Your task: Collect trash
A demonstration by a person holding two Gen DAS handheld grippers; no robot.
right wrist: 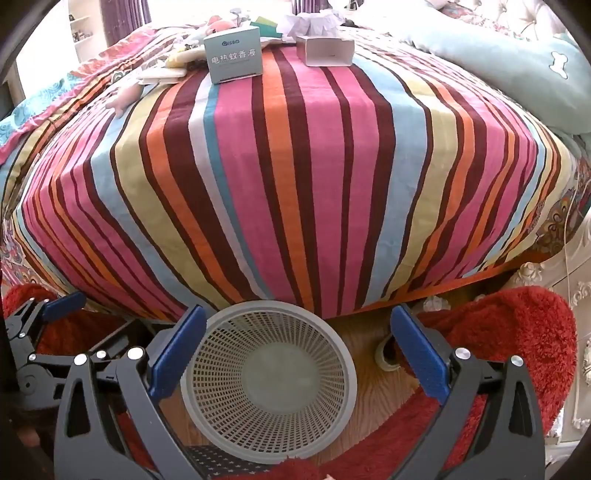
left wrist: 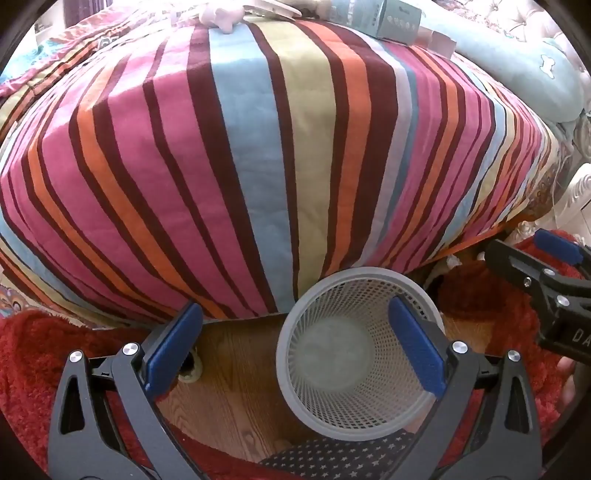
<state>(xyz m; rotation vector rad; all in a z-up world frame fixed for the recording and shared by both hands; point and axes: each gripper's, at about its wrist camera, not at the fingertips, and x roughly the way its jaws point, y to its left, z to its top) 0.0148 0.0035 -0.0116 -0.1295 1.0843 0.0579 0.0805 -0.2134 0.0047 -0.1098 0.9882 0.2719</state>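
A grey mesh wastebasket (right wrist: 269, 384) stands upright on the wood floor (right wrist: 365, 354), right against the foot of the bed, and nothing shows inside it. The trash lies well apart from it, up on the far part of the bed: a pale green box with printed characters (right wrist: 233, 57) standing upright, an open white carton (right wrist: 325, 50) just beside it to the right, crumpled white paper (right wrist: 314, 20) behind those, and a heap of small wrappers and soft bits to the left that are too small to tell.

The right tool (right wrist: 295, 350) hangs above the basket, pointing steeply down, its blue-padded jaws spread wide with nothing between them but the basket's rim far below. The left tool (left wrist: 295, 347) hangs just beside it, likewise spread wide and holding nothing; in its own view the basket sits under its right-hand finger (left wrist: 415, 343).

The striped bedspread (right wrist: 295, 177), in pink, maroon, orange, blue and cream, drapes over the bed's edge. A shaggy red rug (right wrist: 517, 332) lies on the floor on both sides of the basket. A light teal pillow with a white bone shape (right wrist: 517, 66) rests at the bed's right.
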